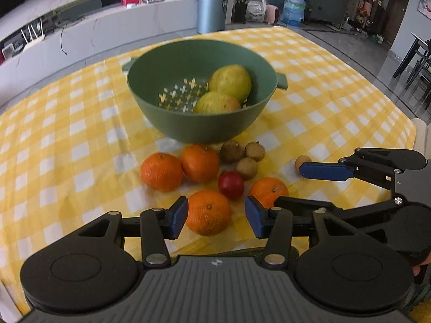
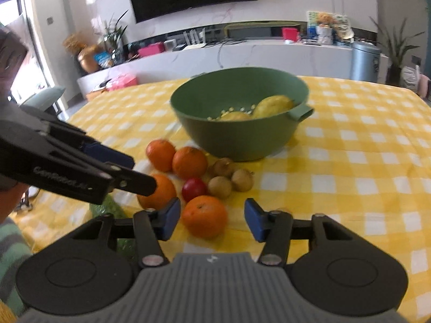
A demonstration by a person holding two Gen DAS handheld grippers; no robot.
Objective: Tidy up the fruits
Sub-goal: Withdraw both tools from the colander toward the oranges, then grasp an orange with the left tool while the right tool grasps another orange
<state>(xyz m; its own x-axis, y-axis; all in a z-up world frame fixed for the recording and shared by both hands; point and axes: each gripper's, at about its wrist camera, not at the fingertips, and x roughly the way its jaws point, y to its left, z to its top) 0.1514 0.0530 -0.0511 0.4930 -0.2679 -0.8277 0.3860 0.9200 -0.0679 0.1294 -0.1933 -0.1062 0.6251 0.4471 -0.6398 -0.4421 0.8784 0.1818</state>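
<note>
A green colander bowl [image 1: 167, 99] [image 2: 242, 140] on the yellow checked cloth holds two yellow-green pears [image 1: 230, 80] [image 2: 272, 105]. In front of it lie several oranges [image 1: 161, 171] [image 2: 188, 161], a red plum [image 1: 231, 185] [image 2: 194, 188] and three small brown fruits [image 1: 246, 167] [image 2: 219, 187]. My left gripper [image 1: 216, 216] is open, its pads either side of the nearest orange [image 1: 208, 212], not touching. My right gripper [image 2: 212, 218] is open above another orange [image 2: 204, 216]. Each gripper shows in the other view: the right one [image 1: 323, 171], the left one [image 2: 121, 172].
A small brown fruit [image 1: 301, 162] lies apart at the right by the right gripper's finger. The table edge [image 1: 416, 132] is at the right. A counter, bin and water jug stand beyond the table.
</note>
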